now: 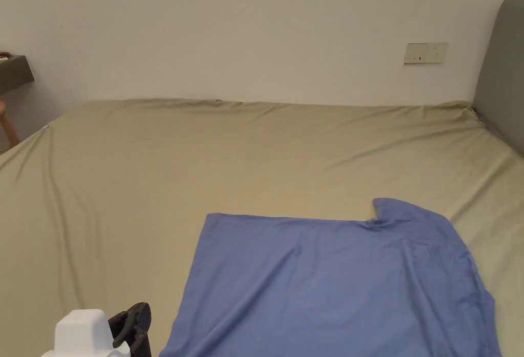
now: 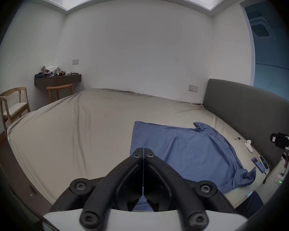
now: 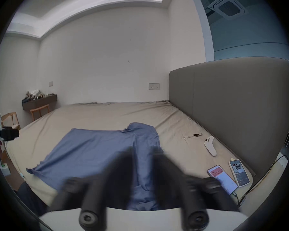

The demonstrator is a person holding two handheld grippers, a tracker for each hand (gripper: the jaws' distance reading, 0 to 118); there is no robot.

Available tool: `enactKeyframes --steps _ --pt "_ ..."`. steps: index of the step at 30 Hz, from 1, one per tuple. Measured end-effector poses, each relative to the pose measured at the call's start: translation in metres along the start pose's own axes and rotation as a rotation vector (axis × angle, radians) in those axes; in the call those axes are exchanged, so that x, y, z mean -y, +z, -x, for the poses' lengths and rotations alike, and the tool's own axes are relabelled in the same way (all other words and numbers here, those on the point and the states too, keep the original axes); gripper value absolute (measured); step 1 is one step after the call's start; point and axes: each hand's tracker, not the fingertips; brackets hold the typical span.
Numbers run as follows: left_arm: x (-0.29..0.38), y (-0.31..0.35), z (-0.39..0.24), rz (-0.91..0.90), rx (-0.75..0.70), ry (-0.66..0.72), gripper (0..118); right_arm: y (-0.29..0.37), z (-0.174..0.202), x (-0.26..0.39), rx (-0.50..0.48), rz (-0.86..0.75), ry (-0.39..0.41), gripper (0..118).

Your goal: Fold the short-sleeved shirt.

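place: bedroom | evidence: bed [image 1: 256, 158], padded headboard [image 3: 232, 104], chair [image 2: 12, 104]

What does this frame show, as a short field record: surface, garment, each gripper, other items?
surface: bed with tan sheet, grey headboard
garment: blue shirt spread mostly flat, one side rumpled
left gripper: jaws closed together, nothing between them, above the shirt's edge
right gripper: blurred, jaws apart, above the shirt
other items: two phones, white controller, watch near the headboard
fold progress: not clear
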Motion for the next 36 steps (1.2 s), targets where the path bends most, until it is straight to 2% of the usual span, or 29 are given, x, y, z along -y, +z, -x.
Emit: enactKeyframes --steps 3,7,8,9,10,11,13,18,19,20,21,22,23,24,27,28,31,32,34,35,36 --pt "0.005 0.001 0.001 0.04 0.031 0.014 0 0.002 0.002 0.0 -0.048 0.028 -0.03 1" --pt "0.021 -0.01 0.024 0.188 0.013 0.011 0 0.002 0.004 0.009 -0.041 0.069 -0.001 1" --pt "0.023 -0.015 0.027 0.271 0.009 0.02 12 0.001 0.003 0.011 -0.041 0.085 -0.004 1" --pt "0.028 -0.025 0.032 0.36 0.001 0.038 55 0.001 0.003 0.012 -0.041 0.105 -0.012 1" --pt "0.033 -0.033 0.035 0.427 -0.013 0.031 94 0.0 0.002 0.014 -0.038 0.119 -0.018 1" --pt "0.041 -0.041 0.038 0.482 -0.011 0.02 118 -0.001 0.001 0.016 -0.034 0.135 -0.022 1" --pt "0.053 -0.052 0.037 0.59 -0.006 0.015 113 -0.005 -0.004 0.021 -0.027 0.164 -0.023 1" --pt "0.07 -0.085 0.043 0.697 -0.048 0.051 98 -0.015 -0.013 0.036 -0.035 0.238 -0.01 1" --pt "0.071 -0.091 0.043 0.71 -0.039 0.057 85 -0.017 -0.014 0.038 -0.032 0.251 -0.002 1" --pt "0.073 -0.096 0.045 0.723 -0.04 0.059 62 -0.019 -0.015 0.04 -0.028 0.26 0.004 2" --pt "0.074 -0.1 0.043 0.748 -0.033 0.05 23 -0.018 -0.013 0.037 -0.027 0.283 0.009 2" --pt "0.076 -0.102 0.04 0.774 -0.018 0.03 11 -0.02 -0.014 0.038 -0.027 0.307 0.007 3" --pt "0.077 -0.104 0.038 0.778 -0.004 0.029 11 -0.023 -0.016 0.041 -0.028 0.323 0.005 6" --pt "0.075 -0.098 0.03 0.78 -0.013 0.016 8 -0.028 -0.019 0.044 -0.029 0.367 0.01 24" --pt "0.068 -0.095 0.029 0.775 -0.006 0.025 4 -0.045 -0.021 0.054 -0.052 0.524 0.007 111" --pt "0.068 -0.098 0.031 0.768 0.0 0.034 4 -0.05 -0.023 0.058 -0.049 0.564 0.017 118" --pt "0.06 -0.091 0.031 0.742 0.011 0.052 4 -0.066 -0.023 0.074 -0.043 0.663 0.059 104" --pt "0.057 -0.086 0.033 0.736 0.015 0.061 4 -0.072 -0.025 0.079 -0.035 0.705 0.072 94" --pt "0.054 -0.083 0.034 0.731 0.02 0.078 4 -0.078 -0.027 0.085 -0.029 0.746 0.083 38" --pt "0.053 -0.081 0.034 0.731 0.022 0.081 4 -0.079 -0.028 0.088 -0.024 0.732 0.072 14" --pt "0.054 -0.082 0.035 0.731 0.022 0.081 4 -0.079 -0.03 0.089 -0.028 0.732 0.057 11"
